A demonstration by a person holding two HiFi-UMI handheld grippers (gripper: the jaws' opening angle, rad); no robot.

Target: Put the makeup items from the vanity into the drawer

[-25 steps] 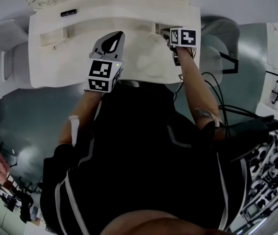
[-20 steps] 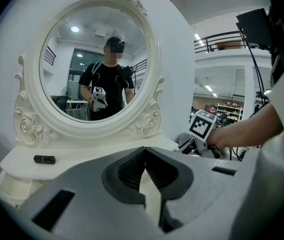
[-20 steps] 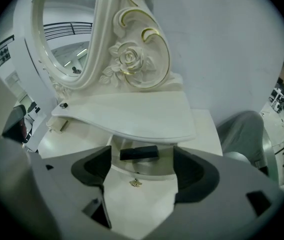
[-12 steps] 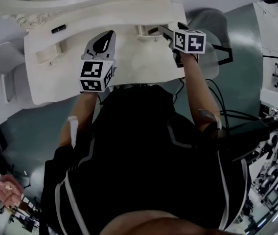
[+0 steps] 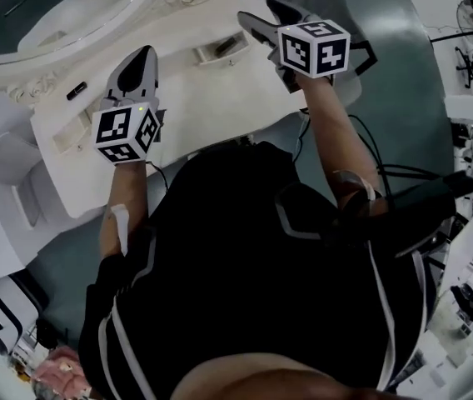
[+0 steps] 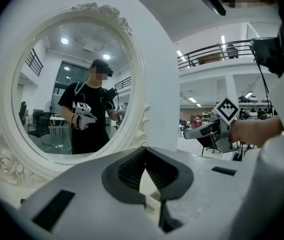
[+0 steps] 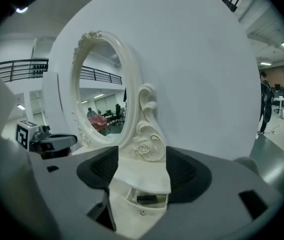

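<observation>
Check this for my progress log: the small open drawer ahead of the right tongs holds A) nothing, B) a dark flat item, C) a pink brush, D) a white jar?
B: the right gripper view shows a dark flat item lying inside the open drawer, seen between the open right tongs.

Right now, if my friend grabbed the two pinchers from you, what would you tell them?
Left gripper: shut, empty, over the white vanity top.
Right gripper: open, empty, aimed at the small white open drawer.
Done: one small black makeup item lies in that drawer.
Left: a small black stick-shaped item lies on the vanity near the oval mirror. Pick it up and put it in the drawer.
</observation>
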